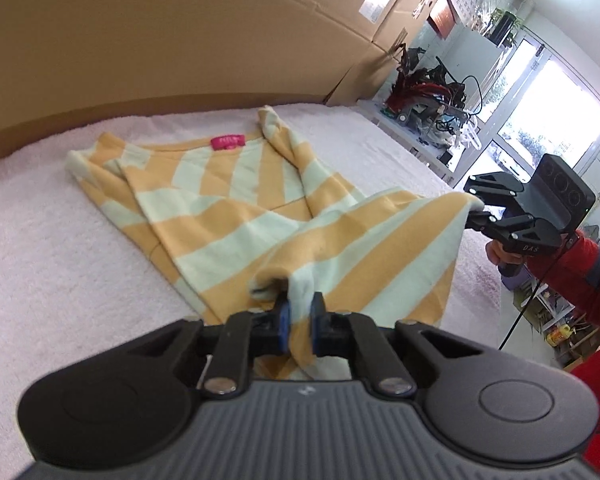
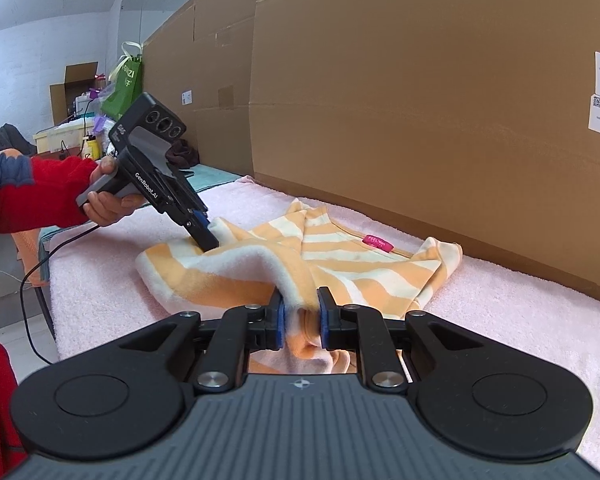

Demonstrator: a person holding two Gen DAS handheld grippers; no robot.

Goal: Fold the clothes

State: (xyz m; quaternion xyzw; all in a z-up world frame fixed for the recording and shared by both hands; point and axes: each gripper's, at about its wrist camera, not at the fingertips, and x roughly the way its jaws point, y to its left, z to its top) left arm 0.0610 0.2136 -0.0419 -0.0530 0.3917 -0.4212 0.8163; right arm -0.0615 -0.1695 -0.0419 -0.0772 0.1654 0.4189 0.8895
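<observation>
An orange and pale green striped garment (image 1: 228, 200) with a pink label (image 1: 227, 142) lies partly folded on the pink towel-covered table (image 1: 52, 248). My left gripper (image 1: 300, 314) is shut on a bunched edge of the garment near the table's front. In the right wrist view the same left gripper (image 2: 207, 240) points down into the cloth. My right gripper (image 2: 301, 312) is shut on another bunched fold of the striped garment (image 2: 360, 272). In the left wrist view the right gripper (image 1: 475, 205) pinches the garment's right corner, lifted slightly off the table.
A tall cardboard wall (image 2: 420, 120) runs along the table's far edge. A person's red sleeve (image 2: 40, 196) and hand hold the left gripper, with a black cable (image 2: 32, 280) hanging off the table's left end. Cluttered shelves (image 1: 432, 92) stand beyond the right end.
</observation>
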